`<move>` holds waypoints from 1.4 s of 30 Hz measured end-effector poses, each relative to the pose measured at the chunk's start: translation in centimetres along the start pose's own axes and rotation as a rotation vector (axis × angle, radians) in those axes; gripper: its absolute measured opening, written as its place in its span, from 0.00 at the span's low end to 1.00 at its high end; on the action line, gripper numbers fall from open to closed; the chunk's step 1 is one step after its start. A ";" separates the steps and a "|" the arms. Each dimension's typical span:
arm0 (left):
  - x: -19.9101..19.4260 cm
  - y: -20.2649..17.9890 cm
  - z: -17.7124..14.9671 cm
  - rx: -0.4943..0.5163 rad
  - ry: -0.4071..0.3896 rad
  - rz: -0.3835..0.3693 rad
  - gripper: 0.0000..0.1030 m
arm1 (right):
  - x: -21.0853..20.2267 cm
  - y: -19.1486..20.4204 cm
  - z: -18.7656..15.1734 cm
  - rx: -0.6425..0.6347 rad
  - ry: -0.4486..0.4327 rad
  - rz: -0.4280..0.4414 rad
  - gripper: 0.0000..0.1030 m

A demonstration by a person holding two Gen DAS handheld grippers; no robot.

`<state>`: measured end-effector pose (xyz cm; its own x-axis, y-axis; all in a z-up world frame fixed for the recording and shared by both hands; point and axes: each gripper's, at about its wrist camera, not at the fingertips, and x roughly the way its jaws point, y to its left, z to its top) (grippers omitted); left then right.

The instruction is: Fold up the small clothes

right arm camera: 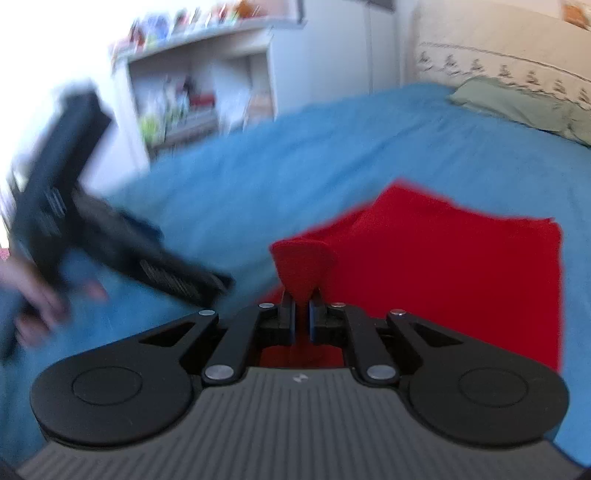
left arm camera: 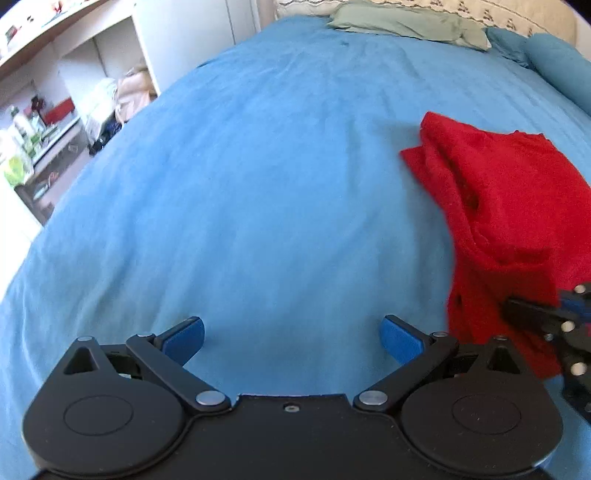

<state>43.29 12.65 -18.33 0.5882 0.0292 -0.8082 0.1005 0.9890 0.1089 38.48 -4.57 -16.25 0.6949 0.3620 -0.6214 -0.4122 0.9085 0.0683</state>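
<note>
A red garment (left arm camera: pixel 506 206) lies bunched on the blue bedspread (left arm camera: pixel 277 177), to the right in the left wrist view. My left gripper (left arm camera: pixel 291 338) is open and empty above bare bedspread, left of the garment. My right gripper (right arm camera: pixel 302 314) is shut on a fold of the red garment (right arm camera: pixel 443 269), which sticks up between its pads. The right gripper shows at the right edge of the left wrist view (left arm camera: pixel 561 325). The left gripper shows blurred at the left of the right wrist view (right arm camera: pixel 110 240), held by a hand.
A green pillow (left arm camera: pixel 410 24) and a cream patterned headboard (right arm camera: pixel 498 55) stand at the far end of the bed. A blue pillow (left arm camera: pixel 554 62) lies at the far right. White shelves (left arm camera: pixel 62 110) with clutter stand beyond the bed's left edge.
</note>
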 end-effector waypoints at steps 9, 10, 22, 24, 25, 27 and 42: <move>-3.1 0.7 1.0 -0.064 -0.090 -0.088 1.00 | -0.5 2.7 -0.7 -0.167 -0.017 -0.067 0.82; -3.7 0.5 1.4 -0.064 -0.104 -0.107 1.00 | -1.2 2.6 -0.8 -0.167 -0.034 -0.071 0.82; -2.8 -3.4 2.5 -0.120 -0.065 -0.299 0.91 | -9.4 -5.5 -4.8 0.112 -0.091 -0.328 0.80; -2.6 -3.5 2.2 -0.118 -0.051 -0.315 0.88 | -10.3 -5.8 -5.9 0.108 -0.088 -0.306 0.75; -2.7 -3.8 2.0 -0.112 -0.049 -0.316 0.86 | -10.6 -5.7 -6.4 0.091 -0.080 -0.301 0.73; -2.6 -4.2 1.9 -0.104 -0.044 -0.319 0.80 | -10.6 -5.5 -7.4 0.041 -0.058 -0.296 0.64; -2.9 -4.7 1.9 -0.126 -0.024 -0.382 0.08 | -7.8 -4.8 -8.1 0.020 -0.063 -0.350 0.24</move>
<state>42.62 7.68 -15.37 0.5464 -0.3458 -0.7628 0.2169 0.9381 -0.2699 30.27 -13.46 -18.11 0.8276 0.0393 -0.5600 -0.1314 0.9834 -0.1251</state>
